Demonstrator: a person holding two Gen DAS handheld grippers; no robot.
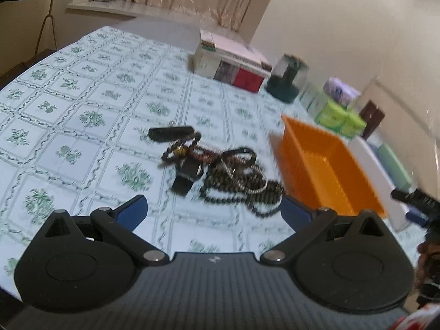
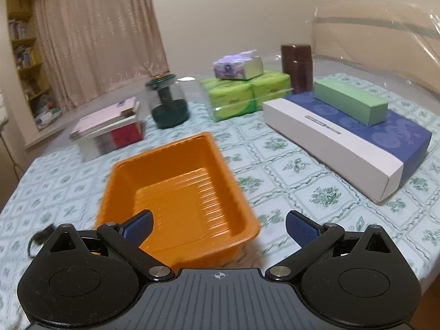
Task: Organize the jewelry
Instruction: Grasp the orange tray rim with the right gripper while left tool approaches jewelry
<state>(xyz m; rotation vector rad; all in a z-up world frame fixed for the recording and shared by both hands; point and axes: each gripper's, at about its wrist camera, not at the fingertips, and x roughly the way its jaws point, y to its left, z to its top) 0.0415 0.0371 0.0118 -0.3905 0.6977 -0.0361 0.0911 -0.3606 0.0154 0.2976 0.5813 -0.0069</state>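
Note:
A tangled heap of dark jewelry (image 1: 220,170), with bead strings, a chain and a black watch, lies on the patterned tablecloth (image 1: 82,115) in the left wrist view. My left gripper (image 1: 213,210) hovers just short of the heap, open, nothing between its blue pads. To the heap's right stands an orange plastic tray (image 1: 327,170), with nothing in it. In the right wrist view the same orange tray (image 2: 178,192) lies directly ahead, and my right gripper (image 2: 218,225) is open over its near rim. A dark bit of the jewelry (image 2: 38,238) shows at the left edge.
Along the table's far side stand a stack of boxes (image 2: 110,129), a glass jar with a dark green lid (image 2: 167,101), green tissue packs (image 2: 244,93), a brown canister (image 2: 297,67) and a long white-and-blue box (image 2: 346,140) bearing a green box (image 2: 350,101). A person's hand (image 1: 426,250) shows at right.

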